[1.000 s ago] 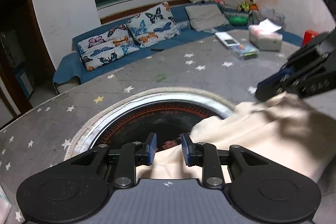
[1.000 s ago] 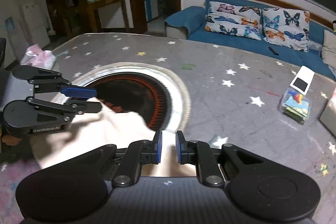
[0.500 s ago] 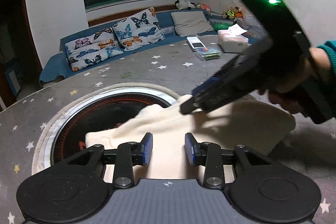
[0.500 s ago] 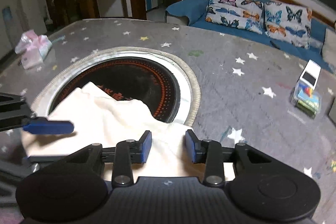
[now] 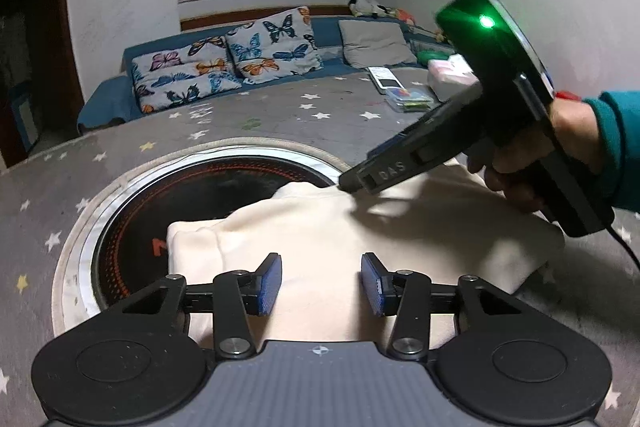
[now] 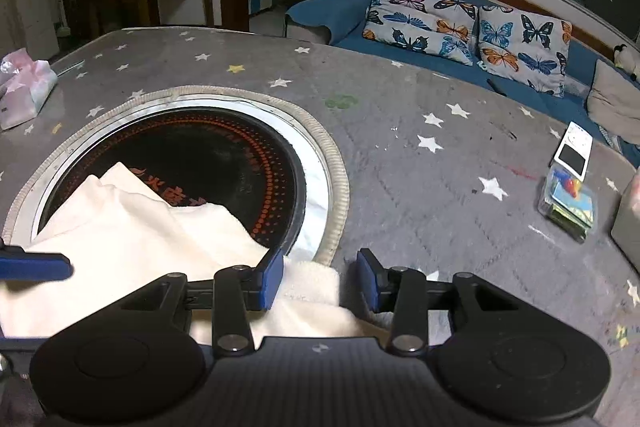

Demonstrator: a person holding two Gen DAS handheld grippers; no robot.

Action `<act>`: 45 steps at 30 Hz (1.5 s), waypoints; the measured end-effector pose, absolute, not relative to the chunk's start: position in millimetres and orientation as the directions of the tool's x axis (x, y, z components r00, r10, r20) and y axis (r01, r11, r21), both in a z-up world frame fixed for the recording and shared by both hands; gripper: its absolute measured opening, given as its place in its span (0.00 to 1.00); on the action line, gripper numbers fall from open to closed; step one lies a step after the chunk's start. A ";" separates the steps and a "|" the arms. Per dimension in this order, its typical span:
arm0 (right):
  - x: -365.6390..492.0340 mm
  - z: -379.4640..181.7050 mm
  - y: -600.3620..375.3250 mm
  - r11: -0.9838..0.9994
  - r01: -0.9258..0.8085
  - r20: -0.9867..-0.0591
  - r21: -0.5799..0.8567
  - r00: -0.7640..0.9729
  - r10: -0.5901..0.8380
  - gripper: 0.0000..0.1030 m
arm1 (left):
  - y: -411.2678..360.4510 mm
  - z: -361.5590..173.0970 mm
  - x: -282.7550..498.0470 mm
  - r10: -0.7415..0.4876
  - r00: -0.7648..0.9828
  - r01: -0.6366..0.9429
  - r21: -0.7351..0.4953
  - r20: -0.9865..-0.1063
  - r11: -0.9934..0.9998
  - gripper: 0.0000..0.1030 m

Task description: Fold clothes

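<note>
A cream garment (image 5: 400,239) lies folded on the grey star-patterned table, partly over the round black cooktop (image 5: 208,195). My left gripper (image 5: 321,283) hovers open just above its near edge, nothing between the fingers. In the left wrist view the right gripper (image 5: 362,181) reaches in from the right, held by a hand in a teal sleeve, its tip over the cloth's far edge. In the right wrist view my right gripper (image 6: 320,281) is open, with a thick corner of the cream garment (image 6: 132,243) lying between and below its pads. The left gripper's blue fingertip (image 6: 36,265) shows at the left edge.
The cooktop's metal rim (image 6: 320,183) sits in the table. A pink tissue pack (image 6: 24,87) lies far left. A white device (image 6: 574,151) and a clear box of coloured items (image 6: 570,201) lie right. A blue sofa with butterfly cushions (image 5: 228,67) runs behind.
Both grippers went from shut on the garment to open, and the cloth dropped flat onto the table. The right gripper swung across over the cloth.
</note>
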State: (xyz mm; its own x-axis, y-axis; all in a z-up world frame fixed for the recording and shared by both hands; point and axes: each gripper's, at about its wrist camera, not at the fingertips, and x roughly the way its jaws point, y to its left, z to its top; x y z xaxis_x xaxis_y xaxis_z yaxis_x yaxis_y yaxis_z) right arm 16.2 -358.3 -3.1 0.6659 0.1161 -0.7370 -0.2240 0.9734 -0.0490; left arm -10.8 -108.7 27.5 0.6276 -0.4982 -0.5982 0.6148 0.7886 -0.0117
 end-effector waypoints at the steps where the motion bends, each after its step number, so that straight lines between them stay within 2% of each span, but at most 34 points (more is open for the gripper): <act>1: 15.3 -0.5 -358.0 0.974 -0.225 -0.734 -0.042 0.668 0.122 0.39 | -105.9 28.1 -8.3 -0.493 0.631 0.605 -0.018 -0.599 0.796 0.47; 13: -4.3 16.3 -328.5 0.942 -0.333 -0.701 0.054 0.659 0.273 0.38 | -69.1 26.7 46.5 -0.342 0.696 0.390 -0.068 -0.631 0.918 0.44; 18: 2.7 9.5 -321.0 0.941 -0.331 -0.702 0.071 0.654 0.283 0.37 | -67.3 18.5 56.4 -0.351 0.690 0.406 -0.063 -0.633 0.912 0.13; 21: 7.2 5.2 -316.8 0.941 -0.329 -0.702 0.079 0.651 0.287 0.36 | -67.8 18.0 55.2 -0.347 0.708 0.405 -0.049 -0.615 0.913 0.08; 22: 9.0 3.2 -315.9 0.941 -0.329 -0.704 0.077 0.651 0.285 0.35 | -67.2 18.8 54.4 -0.344 0.715 0.399 -0.049 -0.609 0.915 0.07; 24: 11.7 -0.7 -313.6 0.939 -0.334 -0.708 0.078 0.645 0.289 0.22 | -65.7 20.7 52.8 -0.339 0.727 0.386 -0.053 -0.597 0.921 0.07; 28: 10.1 -4.5 -304.5 0.941 -0.339 -0.694 0.018 0.673 0.256 0.14 | -66.0 21.5 51.4 -0.325 0.744 0.370 -0.046 -0.584 0.928 0.06; 32: 13.0 -8.2 -299.0 0.942 -0.334 -0.681 -0.007 0.692 0.240 0.14 | -67.8 16.2 54.0 -0.308 0.743 0.361 -0.032 -0.594 0.932 0.06; 36: 15.0 -4.8 -303.1 0.940 -0.342 -0.684 0.014 0.683 0.258 0.16 | -63.9 12.5 57.9 -0.309 0.731 0.350 -0.054 -0.609 0.935 0.12; 39: 3.1 6.4 -310.8 0.935 -0.353 -0.668 0.040 0.687 0.287 0.19 | -63.1 13.0 55.9 -0.312 0.728 0.353 -0.055 -0.610 0.934 0.12; 45: -42.0 14.2 -324.0 0.913 -0.407 -0.664 0.004 0.682 0.306 0.20 | -64.8 12.6 50.1 -0.308 0.729 0.352 -0.050 -0.611 0.935 0.09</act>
